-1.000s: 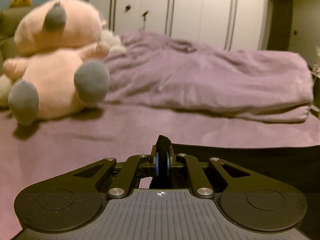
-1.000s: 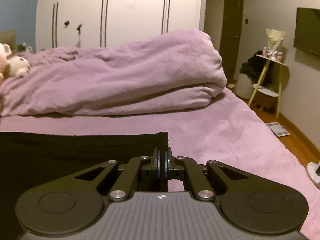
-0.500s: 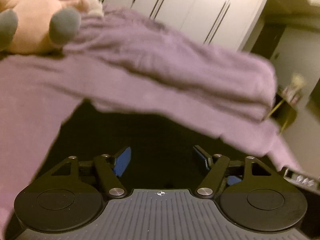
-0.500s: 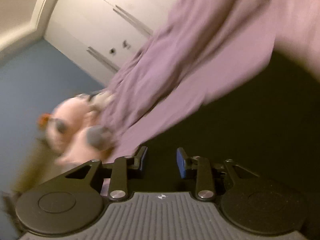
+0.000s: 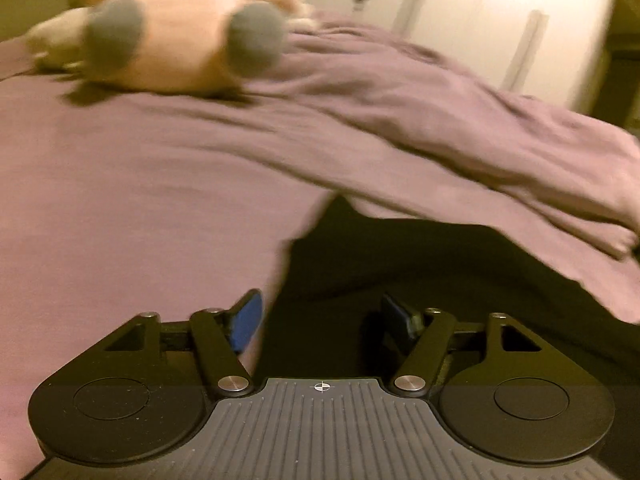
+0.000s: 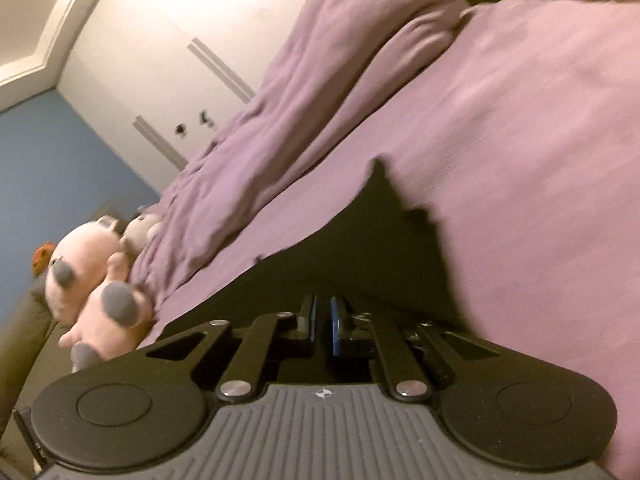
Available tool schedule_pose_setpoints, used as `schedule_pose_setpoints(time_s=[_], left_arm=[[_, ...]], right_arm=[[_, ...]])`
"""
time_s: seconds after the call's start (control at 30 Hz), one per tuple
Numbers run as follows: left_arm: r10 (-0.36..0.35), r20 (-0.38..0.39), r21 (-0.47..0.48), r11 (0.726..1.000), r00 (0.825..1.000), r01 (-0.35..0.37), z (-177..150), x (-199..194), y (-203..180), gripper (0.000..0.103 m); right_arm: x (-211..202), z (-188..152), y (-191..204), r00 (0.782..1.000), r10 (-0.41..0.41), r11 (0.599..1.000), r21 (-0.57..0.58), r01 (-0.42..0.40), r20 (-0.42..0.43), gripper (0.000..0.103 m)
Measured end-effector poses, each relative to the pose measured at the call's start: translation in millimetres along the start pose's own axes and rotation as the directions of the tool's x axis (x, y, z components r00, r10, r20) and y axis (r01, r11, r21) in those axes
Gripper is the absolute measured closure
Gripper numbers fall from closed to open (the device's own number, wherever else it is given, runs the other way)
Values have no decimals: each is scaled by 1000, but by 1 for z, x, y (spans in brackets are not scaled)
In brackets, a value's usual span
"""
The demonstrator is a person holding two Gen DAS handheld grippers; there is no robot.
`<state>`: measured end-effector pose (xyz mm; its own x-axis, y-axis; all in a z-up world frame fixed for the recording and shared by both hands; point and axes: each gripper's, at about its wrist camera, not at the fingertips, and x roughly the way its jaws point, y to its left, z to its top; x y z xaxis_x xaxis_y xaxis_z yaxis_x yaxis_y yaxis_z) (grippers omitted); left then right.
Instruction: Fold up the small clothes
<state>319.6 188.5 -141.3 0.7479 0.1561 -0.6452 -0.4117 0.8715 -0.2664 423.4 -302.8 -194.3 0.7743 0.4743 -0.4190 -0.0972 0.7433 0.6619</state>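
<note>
A black garment (image 5: pixel 420 264) lies flat on the purple bed sheet (image 5: pixel 132 200), one pointed corner sticking out toward the rumpled purple blanket (image 5: pixel 420 120). The left gripper (image 5: pixel 320 320) hovers over the garment's left edge with its two fingers spread wide, nothing between them — the blue pad (image 5: pixel 246 322) of one finger sits over the sheet, the other over the dark cloth.

In the right wrist view, tilted hard to one side, the garment (image 6: pixel 380 248) fills the space just ahead of the right gripper (image 6: pixel 322 326). Its fingers stand close together with a narrow gap; against the black cloth I cannot tell whether they pinch any of it.

Beyond, a pink stuffed animal (image 6: pixel 96 292) with grey paws lies at the far end of the bed beside the blanket (image 6: pixel 304 92) — white wardrobe doors (image 6: pixel 180 40) behind.
</note>
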Motion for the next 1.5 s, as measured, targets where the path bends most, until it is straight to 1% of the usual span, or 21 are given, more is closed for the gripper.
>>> schedule_pose_setpoints(time_s=[0.07,0.1,0.13,0.17,0.2,0.27,0.37,0.5,0.57,0.63,0.7,0.8,0.9,1.0,1.03,1.07,1.1,1.17,1.3,1.4,1.5], left_arm=[[13,-14,-58,998,1000,-13,5,-7,19,27],[8,-25,-46,999,1000,-9,7,-14,25,27],[16,-36,-9,1000,999,-16,8,-22,28,27],[8,-50,28,1000,999,-7,9,-29,31,26],[-22,-79,49,998,997,26,8,-38,35,25],[-87,-140,31,995,986,93,5,-50,45,25],[-216,-208,-57,976,954,208,-3,-69,59,26],[-290,-251,-146,954,923,260,-10,-77,65,32],[-308,-258,-175,947,916,269,-11,-78,67,35],[-313,-273,-191,944,910,268,-11,-76,67,45],[-304,-283,-187,948,910,259,-10,-74,68,65],[-272,-288,-180,957,918,227,-7,-75,70,87],[-225,-268,-147,970,937,191,0,-86,69,90],[-157,-284,-113,985,946,130,3,-86,67,90],[-145,-293,-102,988,945,119,3,-85,66,88],[-152,-298,-100,987,942,127,3,-85,65,81],[-157,-303,-99,986,940,133,2,-85,65,75],[-158,-312,-87,987,937,138,0,-86,62,73],[-171,-329,-78,985,929,153,-5,-86,58,64],[-187,-331,-104,981,925,161,-6,-85,60,59],[-211,-339,-142,975,917,172,-6,-83,64,55]], right_arm=[[-18,5,-12,997,-74,997,10,73,35,97],[-29,7,-15,994,-99,995,21,98,38,96],[-43,8,-16,989,-145,989,15,144,37,89],[-52,7,-14,976,-214,977,-12,214,33,58],[-64,6,-12,962,-272,961,-50,274,37,54],[-93,-1,-12,970,-241,966,-82,243,44,53],[-114,-13,-20,986,-152,988,-52,148,-65,52],[-116,-26,-9,985,-134,984,-134,118,-111,52],[-109,-27,-1,984,-124,983,-153,104,-129,53],[-103,-26,9,982,-133,979,-175,109,-131,66],[-98,-29,18,975,-176,968,-204,145,-140,85],[-99,-30,25,967,-216,954,-242,179,-137,94],[-107,-26,28,970,-225,953,-229,199,-94,98],[-103,-27,29,930,-366,896,-287,338,-46,102],[-99,-29,30,900,-434,861,-311,402,-38,102],[-97,-29,29,882,-470,841,-326,431,-45,101],[-97,-29,29,879,-475,843,-315,437,-51,100],[-104,-27,38,886,-463,851,-289,438,-20,97],[-105,-36,81,921,-384,843,-383,377,61,92],[-89,-50,112,948,-317,842,-451,295,28,84],[-70,-68,136,959,-281,845,-484,228,-37,84]])
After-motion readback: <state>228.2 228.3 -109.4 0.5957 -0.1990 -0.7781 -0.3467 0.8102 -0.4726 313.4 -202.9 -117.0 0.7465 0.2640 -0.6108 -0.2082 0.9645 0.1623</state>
